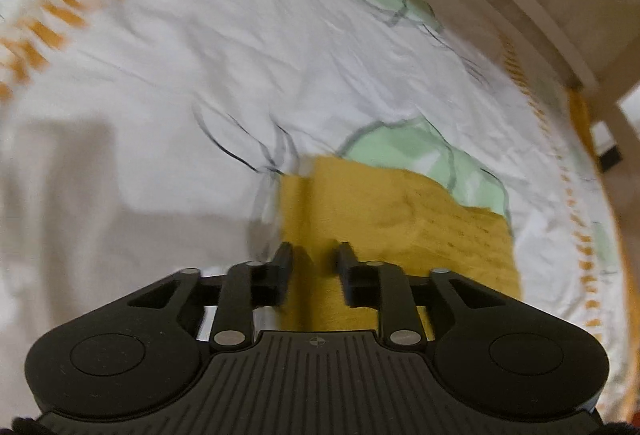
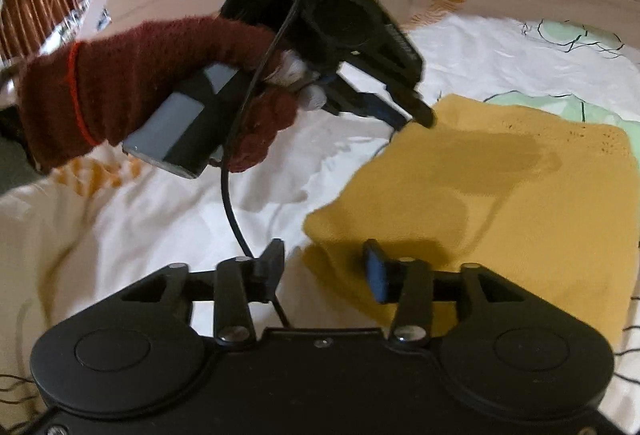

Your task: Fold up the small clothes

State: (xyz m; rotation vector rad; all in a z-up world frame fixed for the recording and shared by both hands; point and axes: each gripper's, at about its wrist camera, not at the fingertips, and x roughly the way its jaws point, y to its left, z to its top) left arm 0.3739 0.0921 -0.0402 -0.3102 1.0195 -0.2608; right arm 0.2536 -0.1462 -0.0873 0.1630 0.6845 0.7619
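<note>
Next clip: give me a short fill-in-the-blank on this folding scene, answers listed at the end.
1. The folded garment lying on the bedsheet is ____ in colour.
2. The glove on the hand gripping the left tool is dark ____.
3. The leaf shapes printed on the sheet are pale ____.
4. The right tool has its jaws ____, with nothing pinched between them.

Missing words: mustard yellow; red; green; open
</note>
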